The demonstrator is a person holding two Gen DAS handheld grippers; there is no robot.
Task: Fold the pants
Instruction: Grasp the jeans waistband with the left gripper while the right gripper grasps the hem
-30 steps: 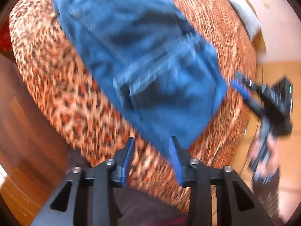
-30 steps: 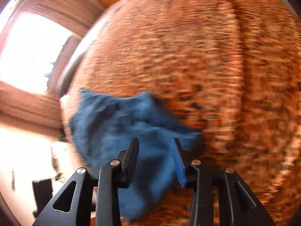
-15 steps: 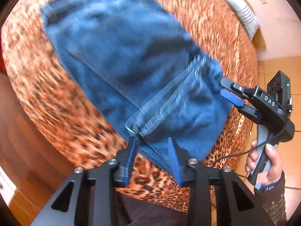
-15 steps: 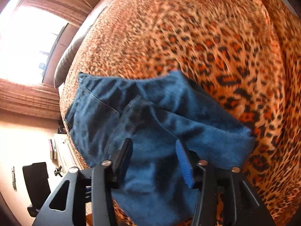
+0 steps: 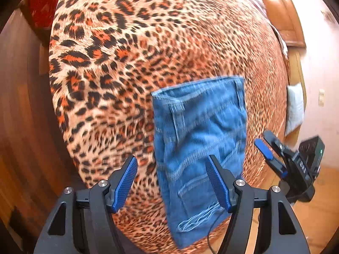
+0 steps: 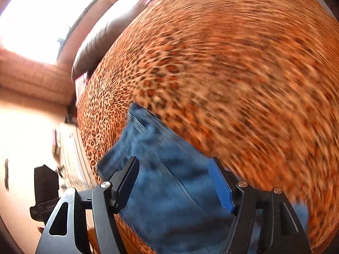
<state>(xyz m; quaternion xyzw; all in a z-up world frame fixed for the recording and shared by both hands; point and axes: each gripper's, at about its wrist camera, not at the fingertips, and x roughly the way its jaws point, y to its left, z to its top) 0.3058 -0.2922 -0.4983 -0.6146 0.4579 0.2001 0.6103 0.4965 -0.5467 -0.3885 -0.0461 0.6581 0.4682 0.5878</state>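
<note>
Folded denim pants point(image 5: 201, 139): mid-blue, paler stitching and frayed threads. Leopard-print bedspread point(image 5: 110, 67): orange and cream ground, black-ringed spots. Left gripper point(image 5: 171, 180): black frame, blue ribbed pads. Right gripper point(image 6: 175, 182): black, blue pad on one finger. Cushion point(image 5: 42, 2): red, possibly patterned, at the dim edge. Floor point(image 5: 17, 105): reddish-brown wood.

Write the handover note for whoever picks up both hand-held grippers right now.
Left hand-held gripper: jaws opening, nothing pinched; the jeans lie beyond its fingers.
Right hand-held gripper: jaws opening, nothing gripped; it sits over the denim.
Jeans: folded into a compact rectangle, lying free near the edge of the leopard-print bed cover, waistband on the far side.
Done: the fold looks laid down and released.
Left: probably only check that the edges line up and smooth the top. The right view is blurred, so confirm there.
</note>
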